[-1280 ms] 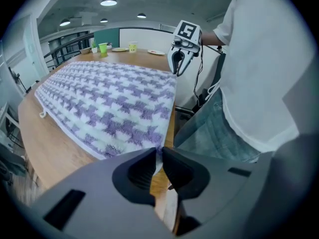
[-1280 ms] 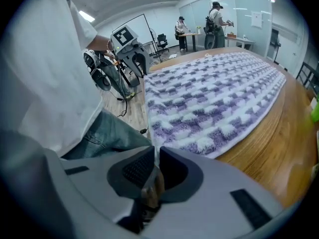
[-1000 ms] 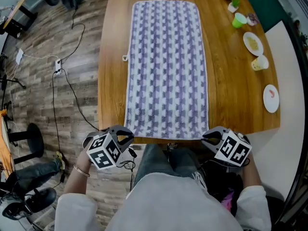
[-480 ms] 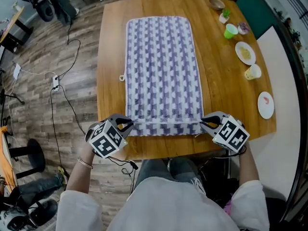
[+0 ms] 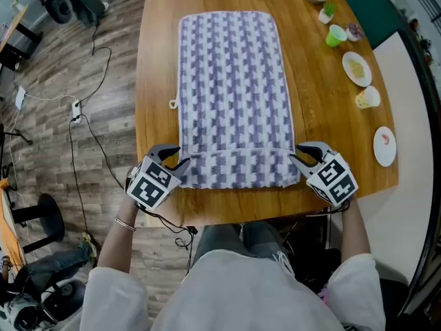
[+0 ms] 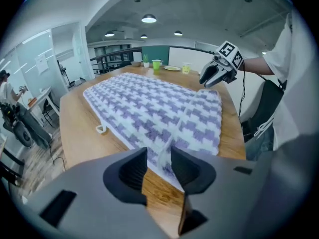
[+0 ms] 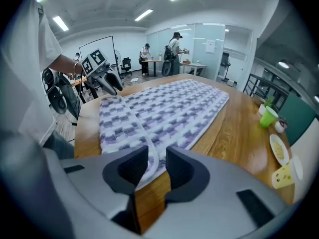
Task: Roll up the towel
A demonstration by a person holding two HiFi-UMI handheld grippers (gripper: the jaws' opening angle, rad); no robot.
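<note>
Towel (image 5: 234, 88): flat along table (image 5: 158, 81), near end folded over as first turn; left gripper (image 5: 176, 162) and right gripper (image 5: 298, 157) at fold's corners, jaws just opening, hem loose between, likely to regrip

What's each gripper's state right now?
Left gripper: open, just been opening, towel edge loose between its fingers.
Right gripper: open, just been opening, towel edge loose between its fingers.
</note>
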